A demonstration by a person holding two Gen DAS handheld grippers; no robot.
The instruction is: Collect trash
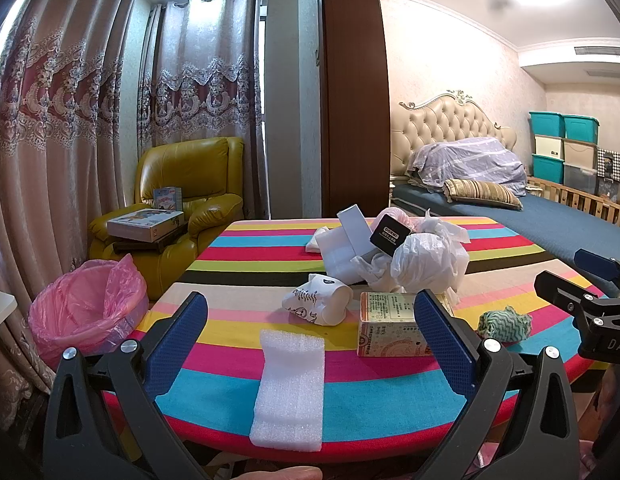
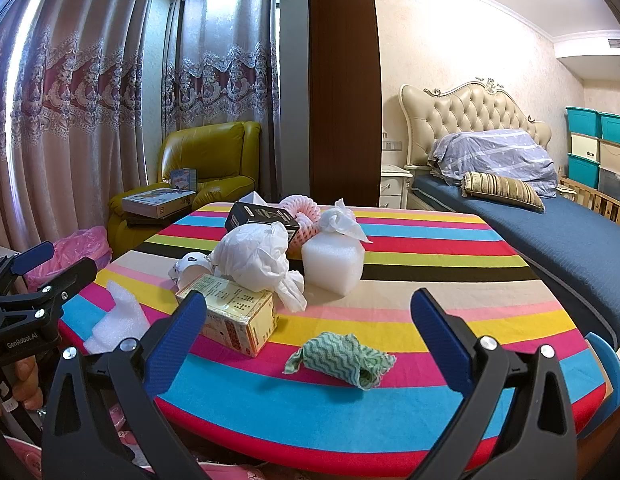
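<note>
Trash lies on a striped round table (image 1: 269, 420). In the left wrist view a white foam strip (image 1: 289, 388) lies between my open left gripper's (image 1: 310, 316) fingers, near the front edge. Behind it are a crushed paper cup (image 1: 318, 298), a yellow carton (image 1: 394, 328), a white plastic bag (image 1: 426, 260) and a black box (image 1: 390, 234). A pink-lined bin (image 1: 85, 304) stands left of the table. In the right wrist view my open right gripper (image 2: 310, 316) hovers over a green-white cloth (image 2: 342, 358); the carton (image 2: 233, 318), bag (image 2: 253, 256) and foam block (image 2: 332, 262) lie beyond.
A yellow armchair (image 1: 189, 200) with boxes stands behind the bin. A bed (image 1: 550, 216) runs along the right side of the table. Curtains hang at the left. The right gripper shows at the right edge of the left wrist view (image 1: 582, 280).
</note>
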